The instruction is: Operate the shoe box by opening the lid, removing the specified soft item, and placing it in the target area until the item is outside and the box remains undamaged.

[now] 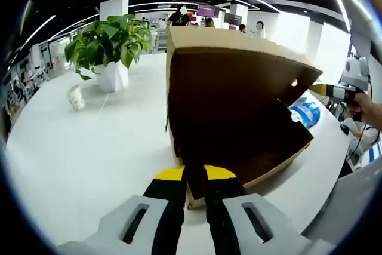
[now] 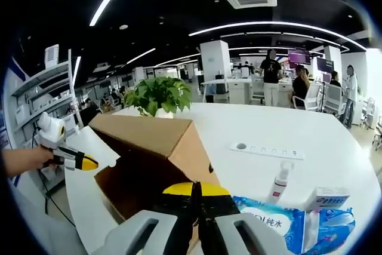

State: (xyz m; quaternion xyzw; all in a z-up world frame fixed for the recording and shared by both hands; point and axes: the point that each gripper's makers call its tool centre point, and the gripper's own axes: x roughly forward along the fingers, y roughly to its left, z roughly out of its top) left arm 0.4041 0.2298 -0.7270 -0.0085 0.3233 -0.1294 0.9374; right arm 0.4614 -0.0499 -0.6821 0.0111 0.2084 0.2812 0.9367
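1. The left hand-held gripper (image 1: 194, 198) has its jaws pinched narrow on the edge of the shoe box (image 1: 239, 111) lid.
2. The right hand-held gripper (image 2: 196, 207) is likewise clamped on the box's cardboard edge.
3. The box stands on the white surface (image 1: 89, 153), lid raised.
4. Beside it lie a blue wipes pack (image 2: 274, 222), a spray bottle (image 2: 279, 183) and a potted plant (image 1: 107, 46).

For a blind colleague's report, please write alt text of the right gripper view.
The right gripper, jaws closed, pinches the edge of a brown cardboard shoe box on a white table. Beside it lie a blue wet-wipes pack, a spray bottle and a power strip; a potted plant stands behind.
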